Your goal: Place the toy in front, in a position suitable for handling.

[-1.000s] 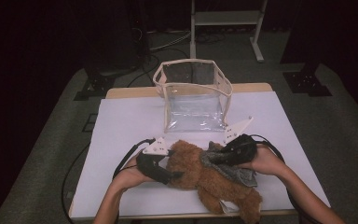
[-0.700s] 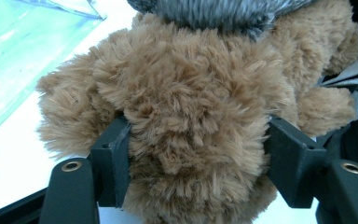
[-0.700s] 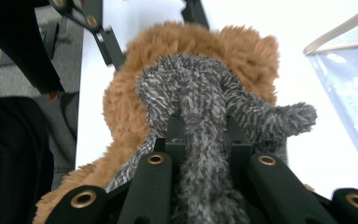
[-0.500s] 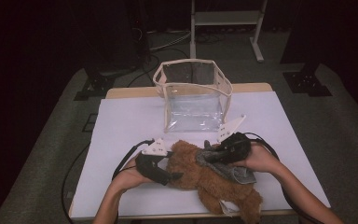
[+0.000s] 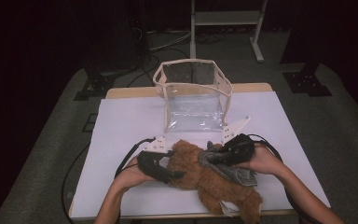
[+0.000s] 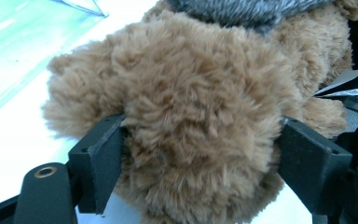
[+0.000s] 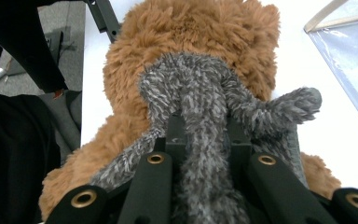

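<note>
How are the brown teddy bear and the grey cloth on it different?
The teddy bear is brown, bulky and long-furred; the grey cloth is thin, limp and draped over it. The left tool straddles the bear's head, while the right tool pinches a fold of the cloth. Both are soft and fuzzy.

Counted on the tabletop [image 5: 121,140]: one brown plush bear [image 5: 200,172] near the front edge; one grey knitted cloth [image 5: 226,165] lying over it; one clear plastic bag [image 5: 193,95] with cream trim at the back edge, middle. Two hand-held grippers noted: left hand-held gripper [image 5: 170,173], right hand-held gripper [image 5: 216,156]. Two hands, one per gripper.
</note>
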`<state>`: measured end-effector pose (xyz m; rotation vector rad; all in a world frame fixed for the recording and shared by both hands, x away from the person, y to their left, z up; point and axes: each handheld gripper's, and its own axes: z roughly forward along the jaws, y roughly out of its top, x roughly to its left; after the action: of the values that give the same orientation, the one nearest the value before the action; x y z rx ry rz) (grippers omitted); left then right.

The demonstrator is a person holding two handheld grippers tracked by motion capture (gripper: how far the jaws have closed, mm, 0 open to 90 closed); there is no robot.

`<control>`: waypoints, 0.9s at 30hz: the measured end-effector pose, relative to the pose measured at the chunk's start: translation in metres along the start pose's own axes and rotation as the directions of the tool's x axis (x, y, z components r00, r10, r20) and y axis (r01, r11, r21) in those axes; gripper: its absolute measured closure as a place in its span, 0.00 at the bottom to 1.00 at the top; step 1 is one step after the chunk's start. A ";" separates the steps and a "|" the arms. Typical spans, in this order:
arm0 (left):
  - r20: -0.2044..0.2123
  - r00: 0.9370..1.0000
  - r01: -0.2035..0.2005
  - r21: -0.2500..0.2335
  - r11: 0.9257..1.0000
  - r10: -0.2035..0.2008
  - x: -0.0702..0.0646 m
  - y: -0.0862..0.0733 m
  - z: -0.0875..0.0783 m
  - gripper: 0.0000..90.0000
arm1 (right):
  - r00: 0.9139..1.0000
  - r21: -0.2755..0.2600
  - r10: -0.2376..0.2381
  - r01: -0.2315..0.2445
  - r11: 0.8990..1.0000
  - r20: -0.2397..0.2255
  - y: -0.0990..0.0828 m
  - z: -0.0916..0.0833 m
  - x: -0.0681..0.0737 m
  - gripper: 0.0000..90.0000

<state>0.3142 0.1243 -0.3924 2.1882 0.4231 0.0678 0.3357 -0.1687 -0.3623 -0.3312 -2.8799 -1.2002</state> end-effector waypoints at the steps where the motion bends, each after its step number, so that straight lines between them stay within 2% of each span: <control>1: -0.002 1.000 0.001 0.006 1.000 -0.001 0.001 -0.001 0.000 0.21 | 1.000 -0.004 0.007 -0.007 1.000 0.000 -0.002 -0.002 0.000 0.85; 6: 0.010 1.000 0.017 0.002 1.000 -0.017 0.002 -0.001 0.004 0.19 | 1.000 -0.011 0.024 -0.024 1.000 0.010 -0.009 -0.009 -0.001 0.85; 12: 0.012 0.999 0.035 0.015 0.999 -0.035 0.006 -0.003 0.006 0.14 | 1.000 -0.010 0.020 -0.020 1.000 0.005 -0.010 -0.007 -0.001 0.85; 18: 0.039 0.998 0.049 0.013 0.999 -0.049 0.009 -0.007 0.011 0.10 | 1.000 -0.011 0.022 -0.022 1.000 -0.002 -0.011 -0.007 0.000 0.85; 20: 0.055 0.997 0.047 0.009 0.999 -0.048 0.008 -0.008 0.013 0.11 | 1.000 -0.012 0.024 -0.024 1.000 -0.004 -0.011 -0.006 0.000 0.85; 24: 0.088 0.995 0.052 -0.037 0.998 -0.049 0.006 -0.006 0.013 0.25 | 1.000 -0.011 0.026 -0.027 1.000 -0.012 -0.009 -0.004 0.000 0.85; 27: 0.092 0.995 0.040 -0.055 0.998 -0.035 0.003 -0.002 0.009 0.29 | 0.999 -0.017 0.031 -0.031 0.999 -0.023 -0.006 0.000 0.001 0.85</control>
<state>0.3187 0.1195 -0.4005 2.1177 0.4056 -0.0393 0.3338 -0.1727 -0.3658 -0.3587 -2.8363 -1.2170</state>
